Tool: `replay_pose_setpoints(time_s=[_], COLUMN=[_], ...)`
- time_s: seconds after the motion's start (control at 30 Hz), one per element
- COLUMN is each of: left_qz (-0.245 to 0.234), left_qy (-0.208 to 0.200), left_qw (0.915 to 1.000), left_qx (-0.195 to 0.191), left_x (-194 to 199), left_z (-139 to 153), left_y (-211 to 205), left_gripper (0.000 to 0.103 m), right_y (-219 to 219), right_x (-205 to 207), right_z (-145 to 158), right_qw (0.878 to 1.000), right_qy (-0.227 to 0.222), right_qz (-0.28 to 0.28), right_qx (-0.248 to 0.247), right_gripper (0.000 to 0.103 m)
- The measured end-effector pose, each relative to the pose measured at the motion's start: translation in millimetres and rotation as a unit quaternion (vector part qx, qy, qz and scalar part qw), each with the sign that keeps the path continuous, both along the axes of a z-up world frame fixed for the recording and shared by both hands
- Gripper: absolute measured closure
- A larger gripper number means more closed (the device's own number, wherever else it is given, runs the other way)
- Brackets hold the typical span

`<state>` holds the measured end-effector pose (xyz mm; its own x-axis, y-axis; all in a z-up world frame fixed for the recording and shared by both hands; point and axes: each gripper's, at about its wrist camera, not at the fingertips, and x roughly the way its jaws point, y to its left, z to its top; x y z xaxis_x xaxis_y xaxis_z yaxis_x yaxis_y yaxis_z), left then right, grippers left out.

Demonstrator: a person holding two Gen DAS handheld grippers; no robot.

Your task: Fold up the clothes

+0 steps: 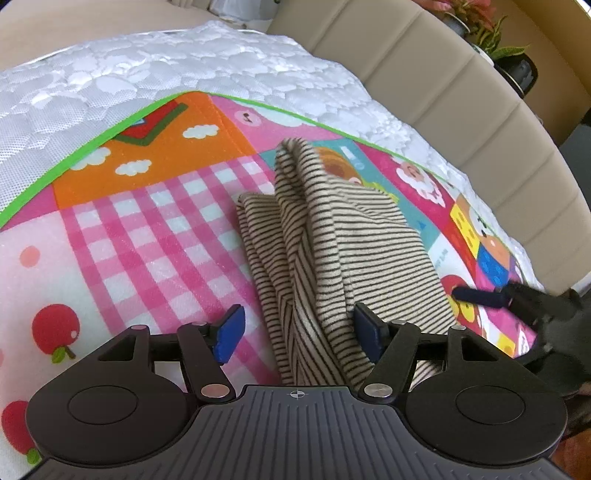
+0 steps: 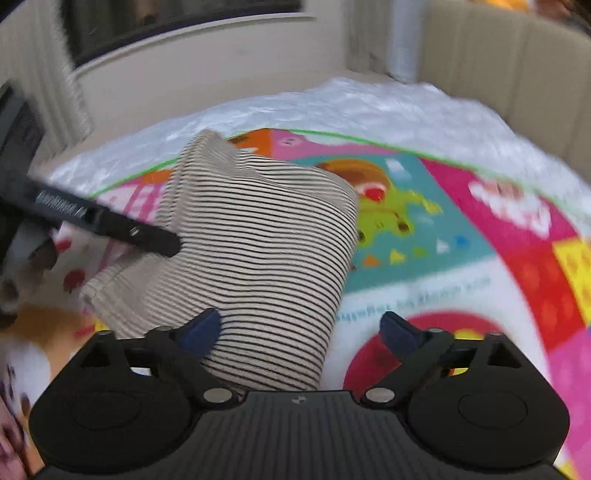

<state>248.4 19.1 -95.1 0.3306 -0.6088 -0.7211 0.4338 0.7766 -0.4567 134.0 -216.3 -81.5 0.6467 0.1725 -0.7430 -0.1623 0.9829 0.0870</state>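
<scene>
Garment: striped cream-and-black knit top [image 1: 332,236], bunched in folds, lying on play mat; also in right wrist view [image 2: 258,266]
Surface: colourful cartoon play mat [image 1: 147,229] with green edge, pink check and apple prints, spread over white quilted mattress [image 1: 184,62]
Left tongs [image 1: 299,332]: blue pads apart, garment fold running between them, right pad touching fabric, left pad clear over the mat; nothing clamped
Right tongs [image 2: 301,332]: pads wide apart, left pad over the garment's near edge, right pad over bare mat; nothing clamped
Cross view: right tongs show at right edge of left wrist view [image 1: 480,297], dark finger just beside garment's right edge, blurred; left tongs' black finger shows in right wrist view [image 2: 110,225], tip at garment's left side
Surround: beige padded headboard [image 1: 461,122] behind mattress; potted plants [image 1: 480,29] at top right
Blur: right wrist view motion-blurred, mat prints smeared
</scene>
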Motion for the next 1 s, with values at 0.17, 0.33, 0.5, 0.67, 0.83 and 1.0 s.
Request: replay_pose_setpoints(time_s=[0.17, 0.33, 0.5, 0.67, 0.83, 1.0], left_qz=[0.002, 0.005, -0.027, -0.055, -0.039, -0.005], left_qy=[-0.001, -0.006, -0.015, -0.033, -0.049, -0.060], left_qw=[1.0000, 0.9999, 0.9967, 0.9972, 0.9980, 0.9962], left_qx=[0.002, -0.013, -0.075, -0.038, 0.003, 0.063], left_x=[-0.1, -1.7, -13.2, -25.0, -27.5, -33.6], left_z=[0.1, 9.2, 30.6, 25.8, 20.9, 15.0], left_y=[0.9, 5.8, 6.1, -12.7, -18.9, -24.9], left_gripper=[0.032, 0.037, 0.038, 0.040, 0.051, 0.039], right_y=[-4.7, 0.3, 0.9, 1.0, 12.0, 1.7], right_x=[4.2, -0.7, -7.1, -11.4, -15.1, -9.8], right_z=[-4.2, -6.9, -11.5, -13.0, -11.8, -15.1], right_qw=[1.000, 1.000, 0.999, 0.999, 0.998, 0.999], right_qy=[0.013, -0.009, -0.035, -0.044, -0.059, -0.030], right_qz=[-0.015, -0.016, -0.015, -0.018, -0.012, -0.013], right_qx=[0.020, 0.008, 0.011, 0.012, -0.020, 0.022], right_gripper=[0.000, 0.000, 0.000, 0.000, 0.000, 0.000])
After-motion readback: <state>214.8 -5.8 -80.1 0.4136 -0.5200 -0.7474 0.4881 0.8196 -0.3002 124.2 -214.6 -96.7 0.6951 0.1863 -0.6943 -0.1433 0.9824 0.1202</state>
